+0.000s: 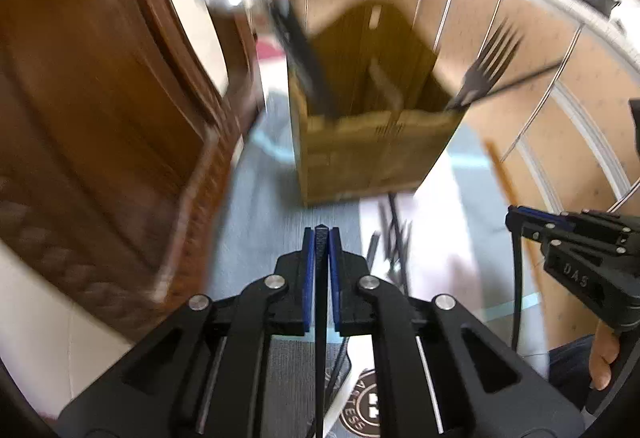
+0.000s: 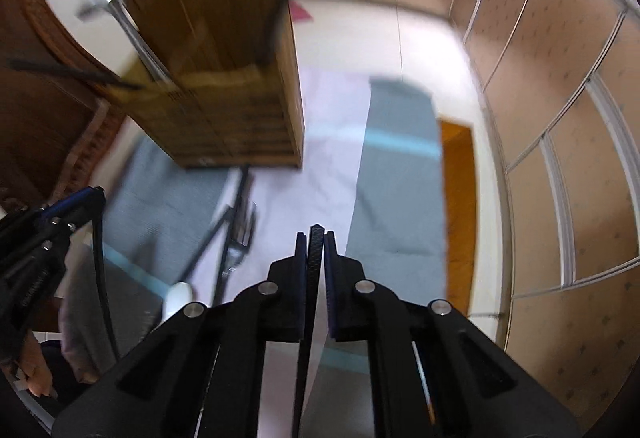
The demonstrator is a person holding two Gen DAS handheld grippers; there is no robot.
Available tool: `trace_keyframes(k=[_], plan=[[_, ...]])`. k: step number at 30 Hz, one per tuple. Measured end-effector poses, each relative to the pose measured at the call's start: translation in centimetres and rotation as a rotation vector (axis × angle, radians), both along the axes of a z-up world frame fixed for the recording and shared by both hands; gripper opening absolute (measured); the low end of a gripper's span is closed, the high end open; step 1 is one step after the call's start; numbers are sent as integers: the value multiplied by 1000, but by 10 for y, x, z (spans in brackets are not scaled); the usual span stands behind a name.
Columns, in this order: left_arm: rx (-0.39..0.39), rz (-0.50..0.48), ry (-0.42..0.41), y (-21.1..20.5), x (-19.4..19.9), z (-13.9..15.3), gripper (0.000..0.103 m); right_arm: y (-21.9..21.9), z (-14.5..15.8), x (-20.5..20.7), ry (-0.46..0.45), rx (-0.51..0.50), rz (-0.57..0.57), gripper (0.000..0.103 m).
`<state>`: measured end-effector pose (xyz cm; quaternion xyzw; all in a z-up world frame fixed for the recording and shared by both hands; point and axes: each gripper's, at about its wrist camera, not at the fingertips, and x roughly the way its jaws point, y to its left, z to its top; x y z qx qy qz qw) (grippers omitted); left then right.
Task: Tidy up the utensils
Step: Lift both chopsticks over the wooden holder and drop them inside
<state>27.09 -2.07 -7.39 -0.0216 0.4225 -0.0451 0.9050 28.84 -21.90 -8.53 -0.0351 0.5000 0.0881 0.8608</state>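
My left gripper point(image 1: 321, 235) is shut on the thin black handle of a utensil point(image 1: 320, 338) that runs back between its blue pads. My right gripper point(image 2: 316, 238) is likewise shut on a slim black utensil handle point(image 2: 306, 338). Ahead stands a wooden utensil holder point(image 1: 372, 150) point(image 2: 240, 118), holding a black fork point(image 1: 492, 66), another black utensil point(image 1: 304, 62) and a silver-handled tool point(image 2: 120, 10). Several loose utensils point(image 1: 394, 238) point(image 2: 236, 230) lie on the table below the holder, with a white spoon point(image 2: 178, 298) among them. Each view shows the other gripper point(image 1: 516, 218) point(image 2: 94, 194) with a black handle hanging from it.
Grey placemats point(image 2: 400, 178) lie on the pale tabletop, with an orange board point(image 2: 460, 198) beside one. Carved dark wooden furniture point(image 1: 100, 118) stands at the left. A panelled wall point(image 2: 560, 98) closes the right side. A person's fingers point(image 1: 604, 362) show at the edge.
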Motion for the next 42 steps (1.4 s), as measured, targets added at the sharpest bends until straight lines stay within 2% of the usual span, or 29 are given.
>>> trace_keyframes(k=[7, 15, 22, 31, 35, 40, 42], plan=[[-11, -16, -150, 8, -48, 62, 7, -7, 66, -43, -152, 48, 18, 7], [-20, 4, -247, 30, -74, 111, 7, -12, 119, -75, -279, 84, 15, 7], [-30, 35, -309, 39, -87, 139, 7, -17, 140, -86, -336, 106, 2, 7], [-35, 43, -305, 39, -82, 141, 7, -15, 141, -79, -321, 132, 0, 7], [-58, 48, -319, 41, -76, 148, 7, -12, 152, -74, -336, 168, 10, 7], [-123, 80, -411, 48, -70, 178, 7, -9, 180, -71, -402, 200, -4, 7], [-126, 84, -451, 47, -65, 193, 7, -8, 196, -68, -435, 224, -2, 8]])
